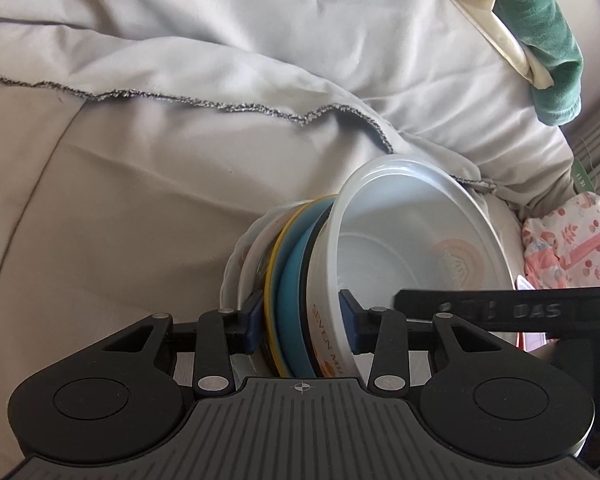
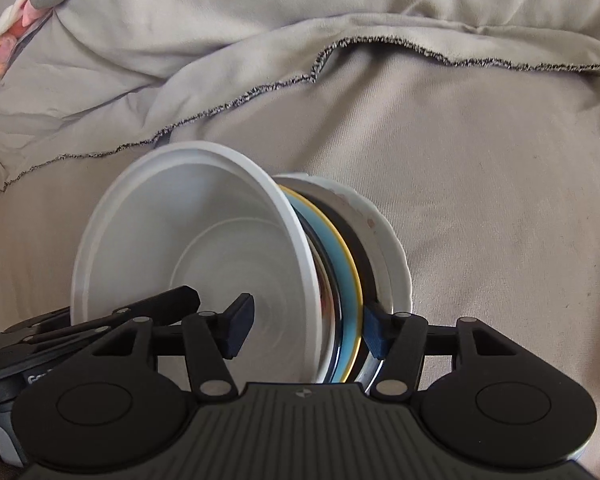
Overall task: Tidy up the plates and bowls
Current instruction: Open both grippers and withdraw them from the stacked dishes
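Rumpled pale bedding fills both views — a grey-white blanket (image 1: 188, 40) with a dark stitched hem (image 1: 204, 102) over a beige sheet (image 2: 480, 200), so this is a bed, not a desk, and a soft one.

And there's the prize: a stack of plates and bowls (image 1: 300, 280) tipped up on edge, nested rim to rim. The white plastic bowl (image 1: 400, 240) sits at the open end, its mouth facing sideways, with a blue plate (image 1: 294, 300), a yellow-edged one (image 1: 271, 280) and a white scalloped plate (image 1: 236, 264) at the far end.

Left gripper (image 1: 300, 320) first — its jaws are clamped across most of the stack, one blue pad inside the bowl wall and the other at the yellow-edged plate, the scalloped plate lying just outside it. Right gripper (image 2: 312, 328) comes in from the other side of the stack: one pad reaches into the bowl (image 2: 204, 264), the other presses near the outer plates (image 2: 384, 240), so it's gripping too. Each gripper's black frame pokes into the other's view, so they're working close together.

Why two squeezes? Likely because a loose nest of dishes on edge would fan apart or slide if held at one point only. Clamped from both sides, it should travel as one block — though the smooth plastic bowl looks the likeliest to slip.
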`<state>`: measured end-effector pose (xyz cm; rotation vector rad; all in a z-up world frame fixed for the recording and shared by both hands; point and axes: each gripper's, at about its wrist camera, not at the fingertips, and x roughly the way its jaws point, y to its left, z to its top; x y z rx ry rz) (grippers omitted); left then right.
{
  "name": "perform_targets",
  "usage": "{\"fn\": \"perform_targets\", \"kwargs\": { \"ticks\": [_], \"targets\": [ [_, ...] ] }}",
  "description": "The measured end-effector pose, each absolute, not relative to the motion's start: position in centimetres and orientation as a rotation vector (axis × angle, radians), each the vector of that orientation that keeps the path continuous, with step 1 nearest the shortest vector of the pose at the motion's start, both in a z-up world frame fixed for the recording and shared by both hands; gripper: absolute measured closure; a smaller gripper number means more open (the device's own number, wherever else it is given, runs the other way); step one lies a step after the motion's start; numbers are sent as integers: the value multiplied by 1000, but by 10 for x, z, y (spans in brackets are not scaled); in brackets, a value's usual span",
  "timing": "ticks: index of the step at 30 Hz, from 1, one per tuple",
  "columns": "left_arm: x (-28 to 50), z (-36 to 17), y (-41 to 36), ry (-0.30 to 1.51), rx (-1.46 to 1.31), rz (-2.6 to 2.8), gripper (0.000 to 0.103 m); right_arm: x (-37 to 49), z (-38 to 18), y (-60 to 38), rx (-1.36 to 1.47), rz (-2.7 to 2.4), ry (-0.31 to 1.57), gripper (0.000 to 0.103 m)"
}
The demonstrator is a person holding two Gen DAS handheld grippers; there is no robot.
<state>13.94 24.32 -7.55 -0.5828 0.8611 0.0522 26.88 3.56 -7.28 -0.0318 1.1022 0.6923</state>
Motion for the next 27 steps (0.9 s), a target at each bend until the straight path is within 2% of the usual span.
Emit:
{"fn": "perform_targets", "kwargs": {
  "ticks": [3,4,7,8,10,13,15,17,20,22,27],
  "targets": [
    [134,-70,249,816,-601,53,61,258,-53,31,-95,680,965,45],
    [132,-69,252,800,-615,55,61,252,-45,30,-137,659,901,42],
    [127,-70,267,782,-675,67,61,234,-36,33,-252,604,753,24],
    [125,-70,271,772,-697,61,61,229,-37,35,-289,589,718,22],
    [120,-67,276,746,-728,43,61,222,-44,38,-327,592,703,21],
    [118,-63,277,724,-746,4,71,226,-60,37,-273,648,796,21],
    [120,-63,274,737,-731,7,71,230,-67,35,-209,673,853,24],
    [123,-65,272,749,-727,7,71,231,-70,34,-174,691,874,40],
    [125,-63,265,740,-705,6,64,227,-71,31,-172,680,858,48],
    [127,-62,259,735,-687,-9,63,227,-70,26,-151,685,860,50],
    [123,-61,267,705,-736,-45,67,223,-71,22,-152,658,848,50]
  ]
}}
